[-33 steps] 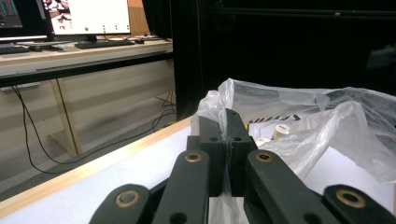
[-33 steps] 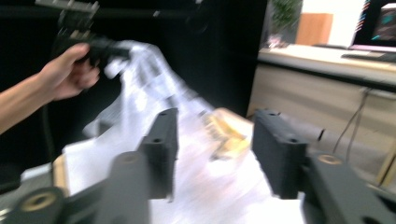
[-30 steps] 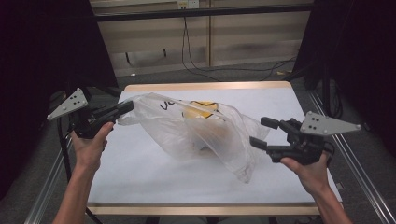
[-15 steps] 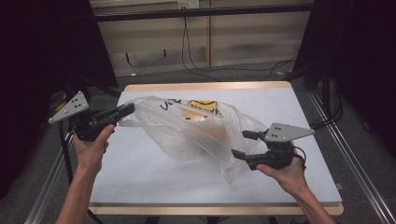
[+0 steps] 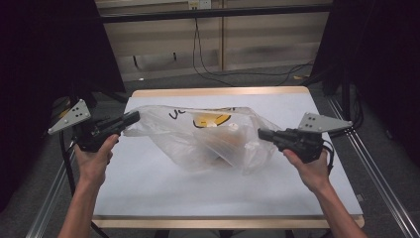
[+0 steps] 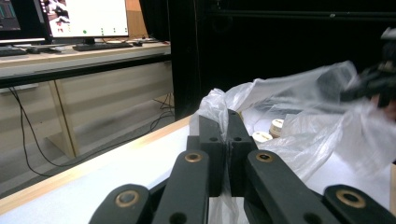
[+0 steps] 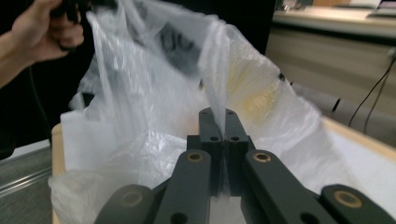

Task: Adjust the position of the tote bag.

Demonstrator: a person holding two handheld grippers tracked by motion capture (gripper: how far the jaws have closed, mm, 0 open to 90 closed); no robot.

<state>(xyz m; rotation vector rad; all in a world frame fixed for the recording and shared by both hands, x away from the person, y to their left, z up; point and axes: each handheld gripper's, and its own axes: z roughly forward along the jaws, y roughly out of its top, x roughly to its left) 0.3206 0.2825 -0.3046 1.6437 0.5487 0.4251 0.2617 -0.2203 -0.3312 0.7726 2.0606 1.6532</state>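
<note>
**Both grippers pinch the thin plastic bag**

A clear plastic bag (image 5: 208, 139) lies across the middle of the white table (image 5: 163, 193), stretched between two hand-held tools. The left gripper (image 5: 132, 118) has its jaws closed on a bunched corner of the film at the bag's left end. The right gripper (image 5: 263, 133) has just been closing its jaws, and from its own camera a pleat of film runs straight down between them, so it now grips the right end.

The bag looks feather-light and completely limp; it will sag, crumple and slide wherever it is not held. Film this thin is slick, so a pinch on a single layer could slip or tear; a gathered fold near the rim, as both tools have now, seems the safer hold. Inside sit a few small round containers (image 6: 268, 133), which will probably roll toward the lowest point if the bag is lifted unevenly.
</note>
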